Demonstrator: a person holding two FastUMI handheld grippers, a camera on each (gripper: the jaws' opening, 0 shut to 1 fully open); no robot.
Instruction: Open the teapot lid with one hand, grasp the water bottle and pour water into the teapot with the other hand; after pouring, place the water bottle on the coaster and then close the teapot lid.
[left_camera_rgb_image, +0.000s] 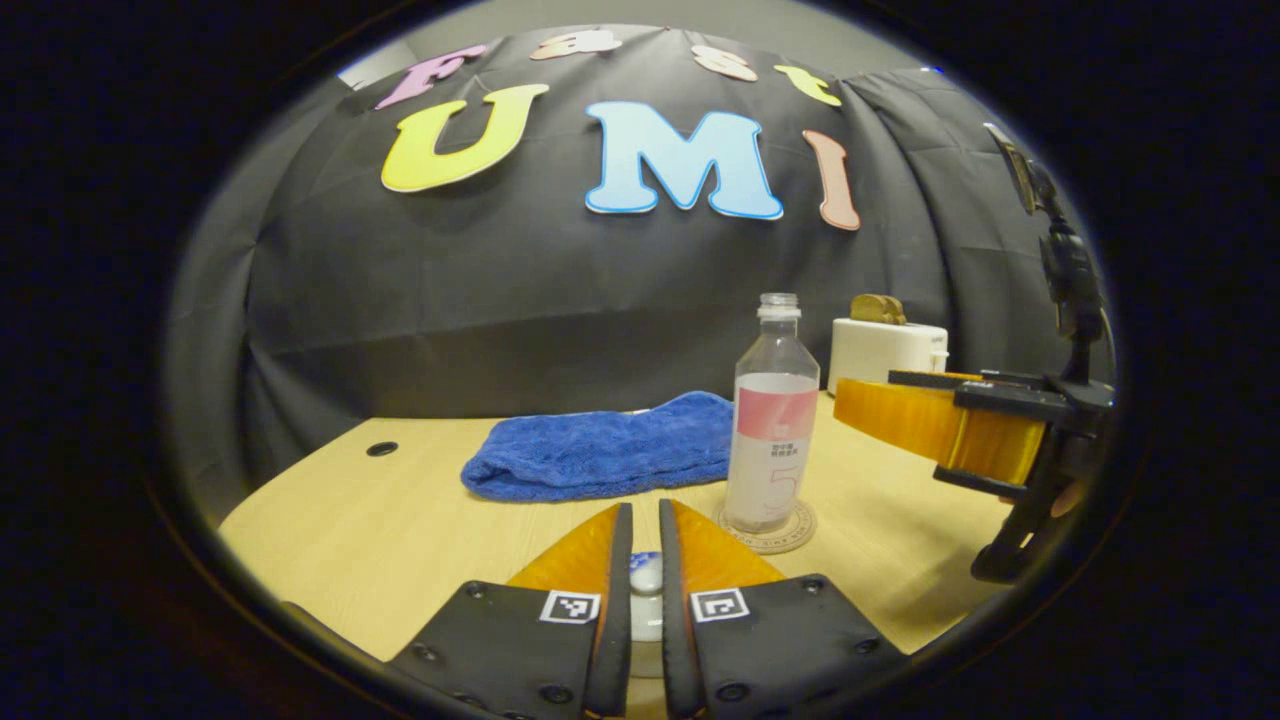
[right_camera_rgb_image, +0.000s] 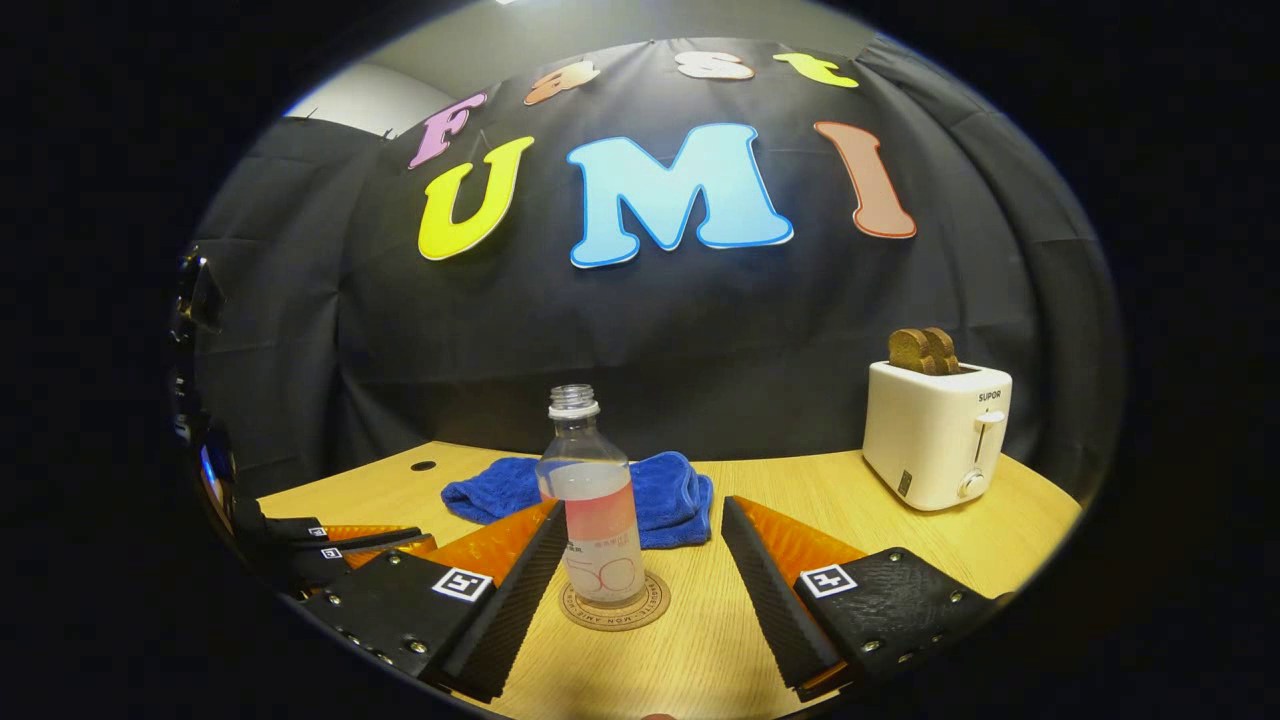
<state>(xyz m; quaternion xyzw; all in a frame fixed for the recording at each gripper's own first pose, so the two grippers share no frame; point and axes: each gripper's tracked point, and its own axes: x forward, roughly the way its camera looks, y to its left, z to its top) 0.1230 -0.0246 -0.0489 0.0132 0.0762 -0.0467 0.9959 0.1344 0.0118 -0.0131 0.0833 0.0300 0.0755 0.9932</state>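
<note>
Left gripper clenched on lid knob | right gripper released, flanking water bottle on coaster

Blue towel lies bunched at back-centre of wooden table. White toaster at table's rear right w/ brown bread slices upright in its slots. Round cable hole in tabletop, rear left.
</note>
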